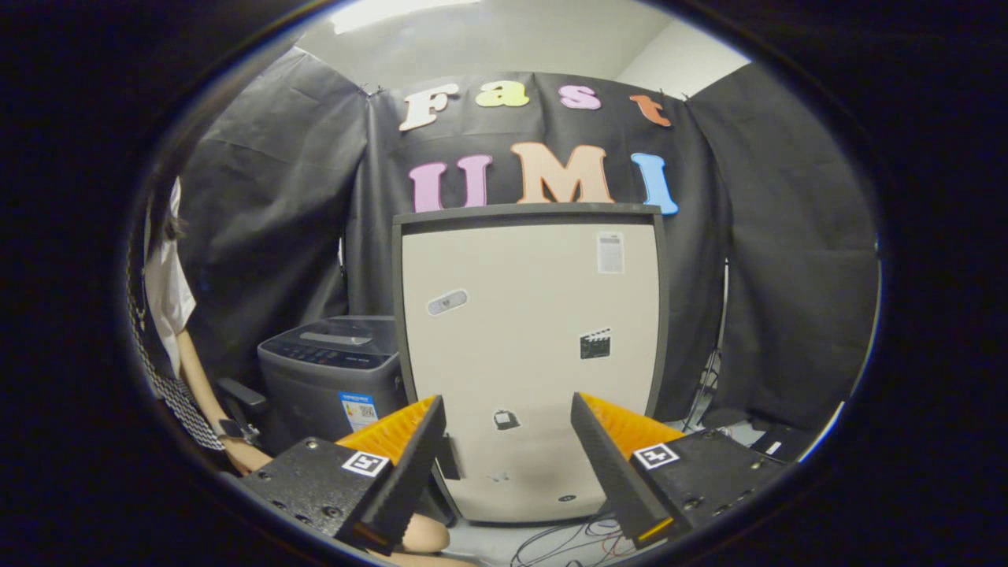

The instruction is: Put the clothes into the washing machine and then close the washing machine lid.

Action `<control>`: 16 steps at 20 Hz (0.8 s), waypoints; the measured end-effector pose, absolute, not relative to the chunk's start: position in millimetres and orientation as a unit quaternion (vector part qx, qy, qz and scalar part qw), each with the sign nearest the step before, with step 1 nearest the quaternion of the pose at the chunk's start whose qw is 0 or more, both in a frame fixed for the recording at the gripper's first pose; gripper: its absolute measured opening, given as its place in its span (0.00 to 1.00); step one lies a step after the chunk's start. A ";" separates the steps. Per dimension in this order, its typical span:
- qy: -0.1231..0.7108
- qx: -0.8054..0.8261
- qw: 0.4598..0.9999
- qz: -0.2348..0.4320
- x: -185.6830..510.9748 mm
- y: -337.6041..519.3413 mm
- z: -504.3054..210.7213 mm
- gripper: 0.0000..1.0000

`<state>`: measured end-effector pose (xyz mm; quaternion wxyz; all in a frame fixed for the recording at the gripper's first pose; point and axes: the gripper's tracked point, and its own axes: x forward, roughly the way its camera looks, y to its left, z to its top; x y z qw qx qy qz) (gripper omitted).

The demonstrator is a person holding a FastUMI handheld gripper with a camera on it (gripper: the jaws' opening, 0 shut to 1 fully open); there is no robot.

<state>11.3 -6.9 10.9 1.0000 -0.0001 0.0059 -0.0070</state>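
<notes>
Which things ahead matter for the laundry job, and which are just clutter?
Job:
- open gripper, nothing between its fingers
- dark grey top-loading washing machine, lid down

Clutter:
- tall beige panel with grey frame
- tangled cables on floor
- seated person

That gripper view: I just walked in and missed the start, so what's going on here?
A person is holding the gripper with its fingers apart and nothing between them. Beyond them stands a tall beige panel bearing a few stickers. Beside the panel sits a dark grey washing machine with its lid down. A person is seated next to the machine. No clothes are in sight, so loading has not visibly begun.
</notes>
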 end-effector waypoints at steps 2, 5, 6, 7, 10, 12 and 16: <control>0.007 0.002 1.000 0.013 9.6 -0.4 9.2 0.97; 0.008 0.003 1.000 0.016 20.7 1.1 0.4 0.97; 0.008 0.002 1.000 0.016 18.5 1.6 -1.1 0.97; 0.008 0.002 1.000 0.016 18.4 2.0 -0.4 0.97; 0.006 0.003 1.000 0.015 20.5 7.3 -0.5 0.97; 0.006 0.004 1.000 0.015 21.2 8.1 -2.7 0.97; 0.008 0.005 1.000 0.008 21.3 4.8 -3.1 0.97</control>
